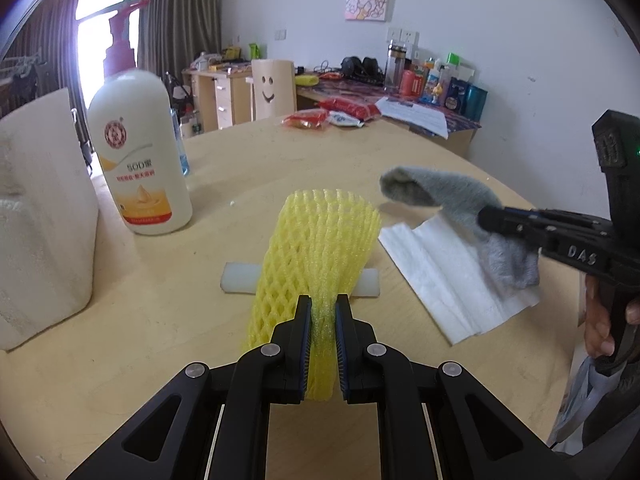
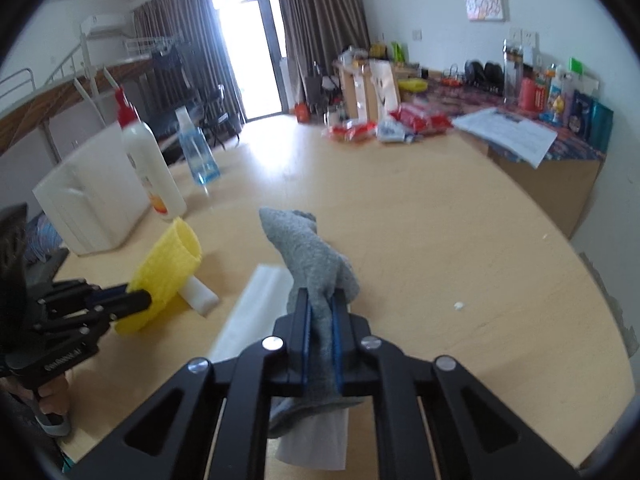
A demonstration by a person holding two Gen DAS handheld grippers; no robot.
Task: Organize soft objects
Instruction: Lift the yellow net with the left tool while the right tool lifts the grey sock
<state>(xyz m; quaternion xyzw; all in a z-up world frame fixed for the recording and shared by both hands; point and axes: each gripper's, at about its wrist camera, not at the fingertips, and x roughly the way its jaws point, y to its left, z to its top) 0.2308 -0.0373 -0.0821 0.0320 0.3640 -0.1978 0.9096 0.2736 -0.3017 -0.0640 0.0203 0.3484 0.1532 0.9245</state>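
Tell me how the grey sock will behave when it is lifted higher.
The grey sock will probably droop, since it already bends and hangs beneath the right gripper. It looks light, and its fuzzy knit seems unlikely to slip.

The white plastic pump bottle (image 1: 138,152) reads "SOD" (rest illegible); the black right gripper's (image 1: 486,216) body shows "DAS".

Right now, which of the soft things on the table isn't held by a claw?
The white tissue: it lies flat, while the yellow net and grey sock are each pinched.
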